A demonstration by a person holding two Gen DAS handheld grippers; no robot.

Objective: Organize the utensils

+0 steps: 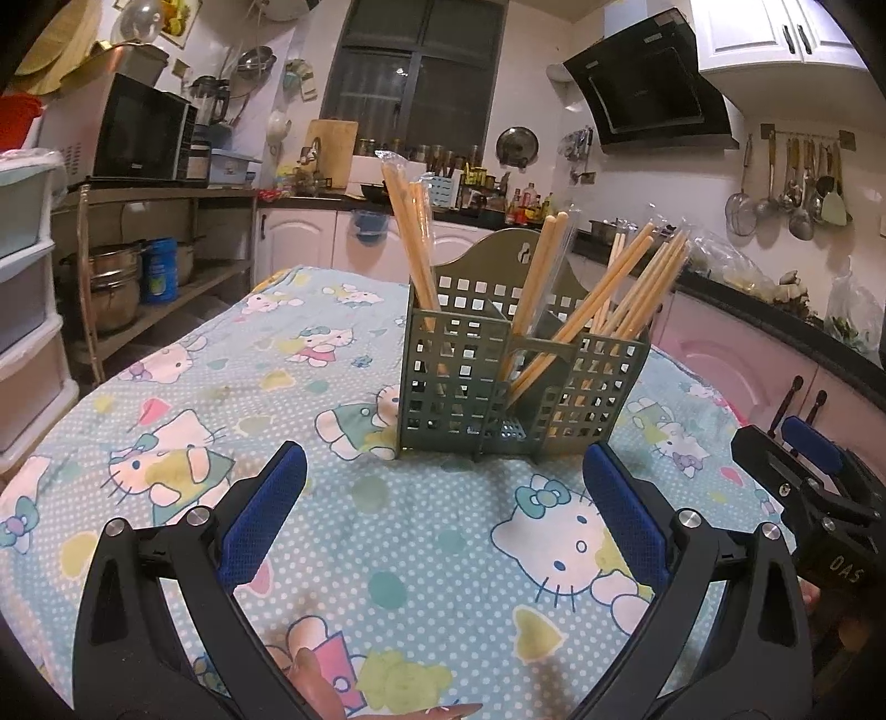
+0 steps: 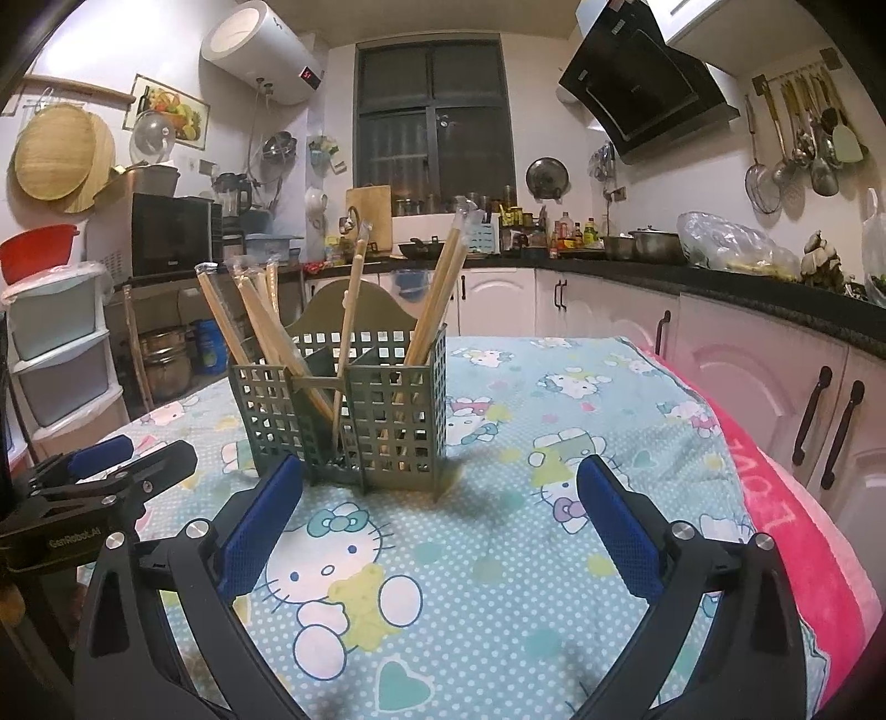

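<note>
Wooden chopsticks (image 1: 637, 288) lean loosely in the green holder (image 1: 520, 382) mid-table; my left gripper (image 1: 443, 509) and right gripper (image 2: 440, 509), both spread empty, could tip it.

The left gripper (image 2: 133, 454), seen from the right wrist, carries "GenRobot.AI" in pale letters along its black body. The right gripper (image 1: 797, 443), seen from the left wrist, shows "DAS". The water heater (image 2: 260, 50) has a red display, digits too blurred to read.
</note>
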